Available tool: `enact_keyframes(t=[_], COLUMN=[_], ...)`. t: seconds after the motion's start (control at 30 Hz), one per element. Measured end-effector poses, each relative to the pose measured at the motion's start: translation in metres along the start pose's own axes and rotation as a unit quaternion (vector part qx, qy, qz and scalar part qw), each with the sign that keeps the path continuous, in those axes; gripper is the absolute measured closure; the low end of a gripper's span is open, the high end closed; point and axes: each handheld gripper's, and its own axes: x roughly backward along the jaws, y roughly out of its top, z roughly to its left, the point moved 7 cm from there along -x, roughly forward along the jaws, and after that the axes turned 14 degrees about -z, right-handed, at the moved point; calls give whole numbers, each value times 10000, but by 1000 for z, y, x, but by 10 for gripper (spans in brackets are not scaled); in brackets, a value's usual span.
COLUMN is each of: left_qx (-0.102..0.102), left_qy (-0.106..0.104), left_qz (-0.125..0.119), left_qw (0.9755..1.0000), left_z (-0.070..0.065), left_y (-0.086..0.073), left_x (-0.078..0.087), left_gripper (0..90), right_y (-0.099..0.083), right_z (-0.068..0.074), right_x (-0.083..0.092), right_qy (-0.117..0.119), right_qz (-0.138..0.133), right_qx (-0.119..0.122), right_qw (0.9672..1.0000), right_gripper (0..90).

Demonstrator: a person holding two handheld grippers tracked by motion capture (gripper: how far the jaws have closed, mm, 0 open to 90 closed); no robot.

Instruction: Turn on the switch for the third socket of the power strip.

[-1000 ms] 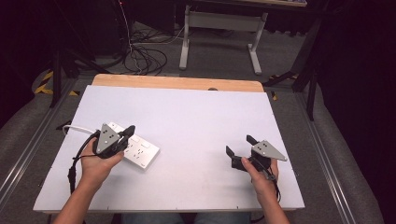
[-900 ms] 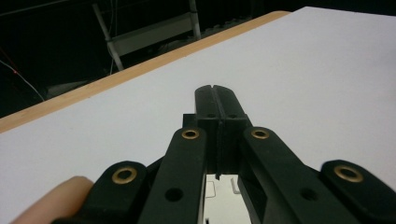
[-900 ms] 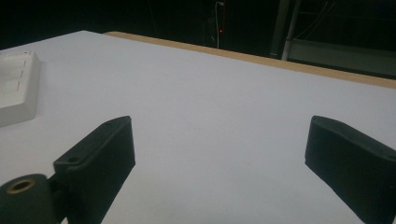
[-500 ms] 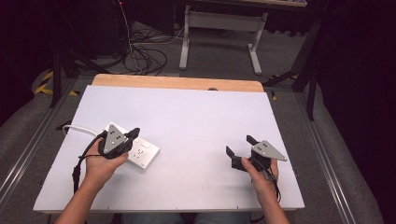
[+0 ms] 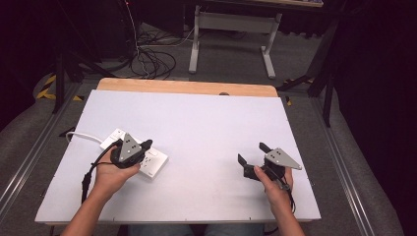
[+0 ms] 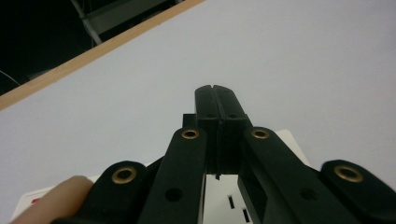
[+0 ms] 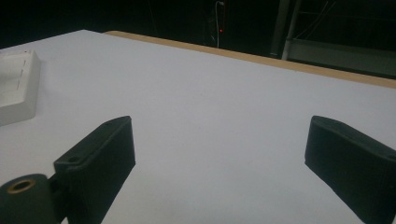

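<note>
The left tongs [image 5: 145, 145] are pressed fully together with nothing between them, their tips [image 6: 216, 105] hanging over the white power strip [image 5: 153, 163] that lies directly beneath them on the surface [image 5: 206, 128]. A white cord [image 5: 81, 134] leaves the strip behind the left hand [image 5: 110, 174]. The right tongs [image 5: 252, 155] stand wide apart and empty, low over bare surface, well apart from the strip, which shows far off to their left in the right gripper view [image 7: 16, 86]. The right hand [image 5: 275, 184] grips them from behind.
</note>
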Motion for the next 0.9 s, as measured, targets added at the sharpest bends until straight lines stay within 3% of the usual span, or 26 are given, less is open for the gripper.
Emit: enact_keyframes(t=[0.1,0.5,0.53,0.57,0.9], left_qx=[-134,-264,-377,-313,-535], left_qy=[-24,-45,-36,-54,-82], left_qz=[185,396,434,449,610], left_qw=[9997,9989,9983,9985,9967], left_z=[-1,-1,1,-1,-5], left_y=[-5,-12,-13,-14,-20], left_x=[-2,-7,-7,-7,-11], left_gripper=[898,899,899,899,898], right_y=[-1,-1,-1,-1,-2], right_z=[1,2,2,2,3], right_x=[-1,-1,-1,-1,-1], right_qy=[12,27,34,34,64], right_qz=[15,22,25,25,53], right_qx=[18,43,54,54,91], right_qw=[10000,10000,10000,10000,9999], right_gripper=[88,88,88,88,88])
